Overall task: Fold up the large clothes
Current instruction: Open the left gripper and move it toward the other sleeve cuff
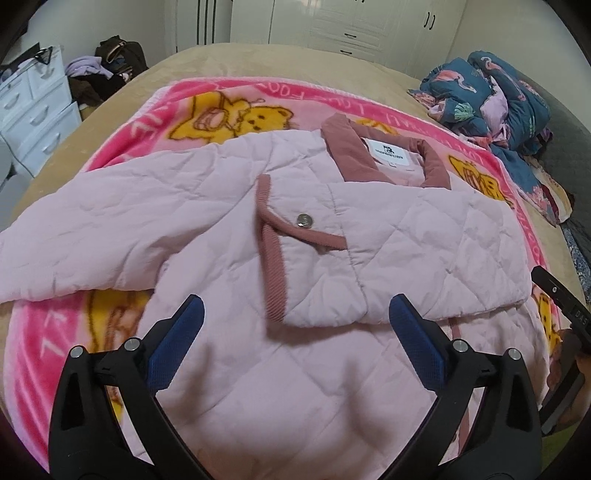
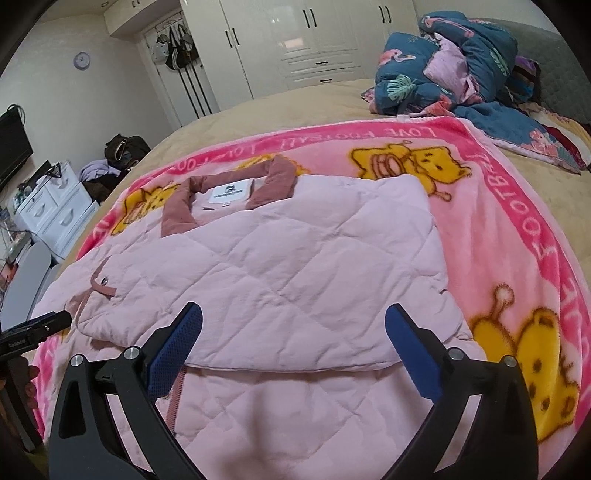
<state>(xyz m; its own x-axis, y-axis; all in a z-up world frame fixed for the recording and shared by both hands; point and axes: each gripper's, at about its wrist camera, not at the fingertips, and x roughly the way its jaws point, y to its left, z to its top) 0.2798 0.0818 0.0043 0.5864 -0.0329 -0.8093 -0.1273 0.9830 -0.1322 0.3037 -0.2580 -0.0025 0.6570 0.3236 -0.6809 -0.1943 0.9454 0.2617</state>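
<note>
Claws come first in both views: the left claw (image 1: 295,325) and the right claw (image 2: 293,332) each hang wide apart with nothing between the blue pads, poised just above the near part of one pink quilted jacket (image 1: 303,236). That jacket lies on the bear blanket (image 2: 517,221), which is spread over the bed (image 2: 314,103). Its upper half looks already doubled down, so a thick folded edge (image 2: 295,363) runs across just ahead of the right claw, with a single layer of the body reaching back under both tools.

Padded and puffy, the jacket should be light but bulky, soft rather than stiff, and likely to spring back open if let go loosely. Its smooth shell may slide between the pads, so a deep bite on the doubled edge or on the ribbed trim (image 1: 275,273) seems safer than a pinch of one thin layer. One metal snap (image 1: 305,220) shows near that trim, and one white label (image 1: 389,154) sits inside the single collar (image 1: 347,155).

Farther off, one heap of blue flamingo bedding (image 2: 443,62) is bunched at the far right of the bed. Beyond it stand one white drawer unit (image 2: 55,210), one wall clock (image 2: 82,60) and the white wardrobes (image 2: 314,33).
</note>
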